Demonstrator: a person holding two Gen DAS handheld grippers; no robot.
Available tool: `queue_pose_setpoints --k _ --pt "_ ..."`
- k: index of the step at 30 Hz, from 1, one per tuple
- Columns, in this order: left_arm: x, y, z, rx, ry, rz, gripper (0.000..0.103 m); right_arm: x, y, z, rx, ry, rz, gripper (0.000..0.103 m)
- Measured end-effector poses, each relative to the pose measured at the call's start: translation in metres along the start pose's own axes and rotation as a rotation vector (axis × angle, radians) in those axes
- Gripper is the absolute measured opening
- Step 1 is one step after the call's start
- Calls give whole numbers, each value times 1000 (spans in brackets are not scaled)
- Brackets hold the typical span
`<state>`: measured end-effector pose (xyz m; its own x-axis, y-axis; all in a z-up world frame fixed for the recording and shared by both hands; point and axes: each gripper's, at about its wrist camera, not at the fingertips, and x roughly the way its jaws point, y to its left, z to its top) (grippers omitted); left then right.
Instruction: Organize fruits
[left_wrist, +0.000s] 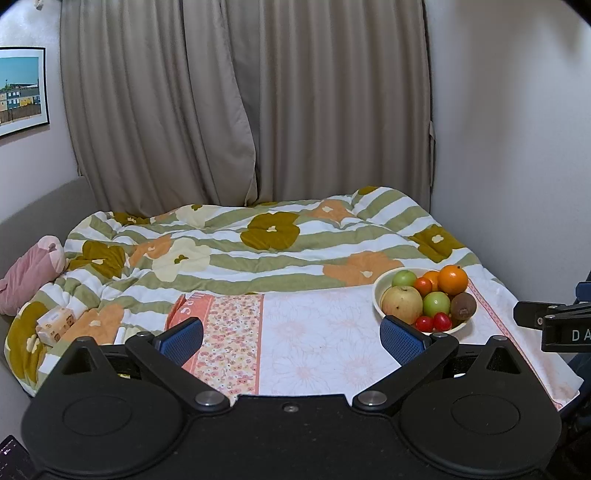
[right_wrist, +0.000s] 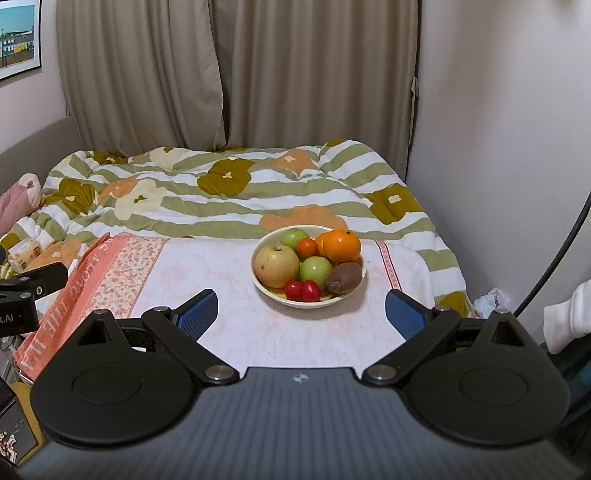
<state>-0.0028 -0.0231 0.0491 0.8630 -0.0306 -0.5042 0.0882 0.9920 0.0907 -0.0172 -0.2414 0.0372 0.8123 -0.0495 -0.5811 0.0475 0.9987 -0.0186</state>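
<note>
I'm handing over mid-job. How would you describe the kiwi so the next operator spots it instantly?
On the bed, find the pale floral cloth with a cream bowl of fruit on it. The kiwi lies at the bowl's right edge in the right wrist view, below the big orange. It is the only brown, dull, fuzzy-looking fruit; everything around it is glossy green, red or orange.

Table (right_wrist: 258, 332); cloth (right_wrist: 221, 288); fruit bowl (right_wrist: 260, 286)

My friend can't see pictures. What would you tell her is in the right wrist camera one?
A cream bowl of fruit sits on a pale flowery cloth on a bed, holding an orange, apples, a kiwi and small tomatoes. The right gripper is in front, jaws wide open and empty.
</note>
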Motion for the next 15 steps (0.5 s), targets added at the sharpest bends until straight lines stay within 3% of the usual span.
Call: queue_pose_setpoints --k 15 --pt "4 -1 -3 8 19 -3 103 3 -4 -1 22 23 -15 103"
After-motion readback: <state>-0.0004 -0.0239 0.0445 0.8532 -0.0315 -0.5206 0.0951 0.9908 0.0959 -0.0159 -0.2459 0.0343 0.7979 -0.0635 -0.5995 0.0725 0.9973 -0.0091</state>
